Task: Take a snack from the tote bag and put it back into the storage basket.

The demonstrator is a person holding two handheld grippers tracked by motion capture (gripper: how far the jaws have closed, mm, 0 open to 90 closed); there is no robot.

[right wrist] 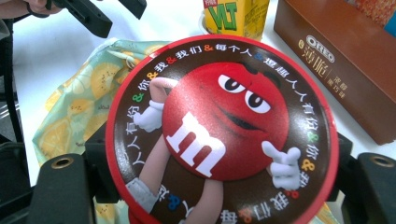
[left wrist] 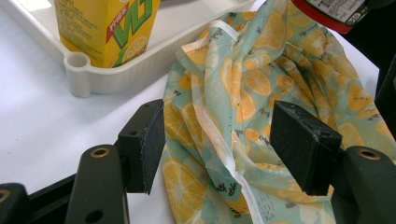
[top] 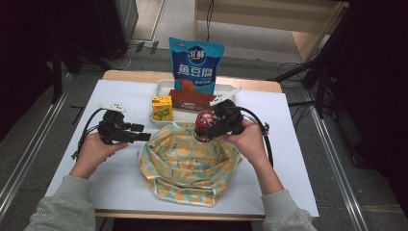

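Red and round, the lid of the candy tub point(right wrist: 219, 130) sits closest to the lens in the right gripper view, and the right gripper point(right wrist: 219, 186) is clamped on it, one black jaw pressed against each side. From the high view, the same tub point(top: 206, 124) is held by that gripper point(top: 217, 123) above the far rim of the lemon-print cloth bag point(top: 188, 163), whose mouth stands open on the counter point(top: 120, 183); whether the tub touches the fabric I cannot tell.

Across from it, the left gripper point(left wrist: 219, 144) has its jaws spread apart, with a fold of the bag's rim point(left wrist: 224, 140) lying between them; neither pad is pressed on the cloth. In the high view this gripper point(top: 132, 133) lies level at the bag's left edge, held in the person's left hand point(top: 96, 150), while the right hand point(top: 248, 139) grips the other tool.

Beyond the bag, a white tray point(top: 162, 86) sits toward the back of the counter. A yellow drink carton point(top: 162, 108) stands upright in its near left corner, just beside the bag. A brown biscuit box point(top: 192, 100) lies flat next to the carton, and a blue snack pouch point(top: 196, 65) stands upright behind the box at the tray's rear.
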